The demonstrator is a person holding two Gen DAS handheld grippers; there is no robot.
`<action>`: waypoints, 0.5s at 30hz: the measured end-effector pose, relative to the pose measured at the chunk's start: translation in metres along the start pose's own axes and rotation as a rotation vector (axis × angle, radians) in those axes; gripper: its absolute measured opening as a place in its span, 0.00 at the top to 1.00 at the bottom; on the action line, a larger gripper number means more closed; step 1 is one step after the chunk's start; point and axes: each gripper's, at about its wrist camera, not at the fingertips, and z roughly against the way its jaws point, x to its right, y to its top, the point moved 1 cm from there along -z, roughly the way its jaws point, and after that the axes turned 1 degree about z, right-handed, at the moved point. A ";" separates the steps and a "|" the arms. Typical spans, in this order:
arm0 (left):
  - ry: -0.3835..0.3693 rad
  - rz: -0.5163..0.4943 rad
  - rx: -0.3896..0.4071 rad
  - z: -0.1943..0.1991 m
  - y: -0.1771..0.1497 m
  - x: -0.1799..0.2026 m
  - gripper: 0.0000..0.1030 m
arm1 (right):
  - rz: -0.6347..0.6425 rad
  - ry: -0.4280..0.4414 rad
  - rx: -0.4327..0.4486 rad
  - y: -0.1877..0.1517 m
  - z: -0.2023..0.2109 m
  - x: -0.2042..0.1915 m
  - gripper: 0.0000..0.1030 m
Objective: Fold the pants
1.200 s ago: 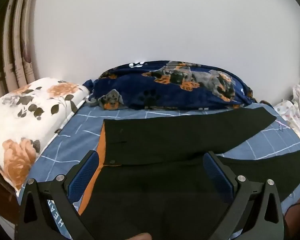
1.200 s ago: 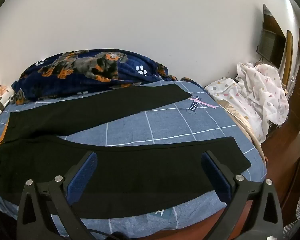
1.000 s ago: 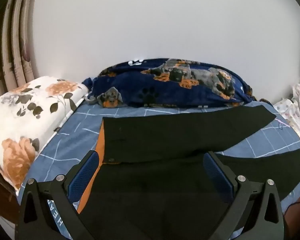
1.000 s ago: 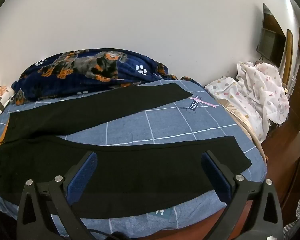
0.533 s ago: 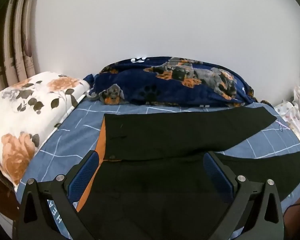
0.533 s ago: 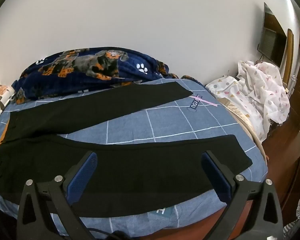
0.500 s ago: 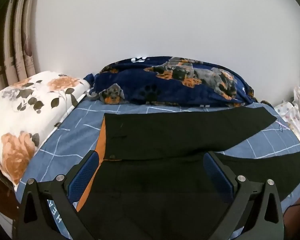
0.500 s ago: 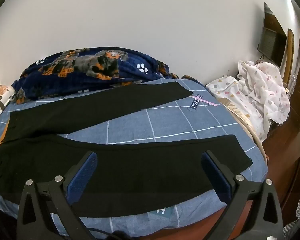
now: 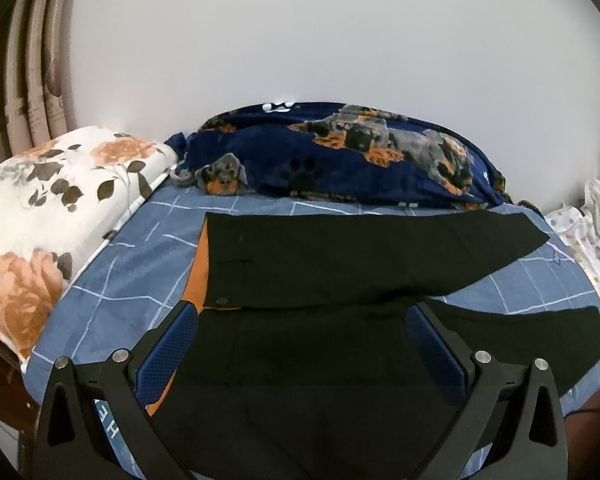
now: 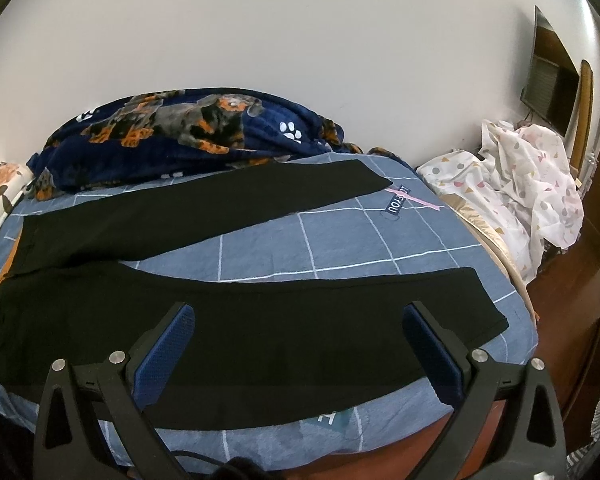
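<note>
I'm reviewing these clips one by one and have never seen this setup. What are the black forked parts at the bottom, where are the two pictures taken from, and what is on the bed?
There is no robot. A person holds one hand-held gripper in each hand, and a fisheye camera on each looks forward along its two fingers. The black forks with blue pads are those fingers: the left hand-held gripper in one picture, the right hand-held gripper in the other. Both stand wide open and hold nothing.

On the blue checked bedsheet lie black pants, spread flat with the legs apart, the waist towards the left. Orange lining shows at the waist. Behind them is a navy dog-print blanket; a floral pillow lies left, and white patterned bedding is heaped right.
</note>
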 end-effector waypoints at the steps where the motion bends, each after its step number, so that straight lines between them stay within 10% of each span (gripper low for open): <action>1: -0.001 -0.001 -0.002 0.000 -0.001 0.000 0.00 | 0.001 0.001 -0.001 0.000 0.000 0.000 0.00; 15: 0.003 0.047 -0.021 0.002 0.004 -0.006 0.00 | 0.002 0.002 -0.003 0.001 0.000 -0.003 0.00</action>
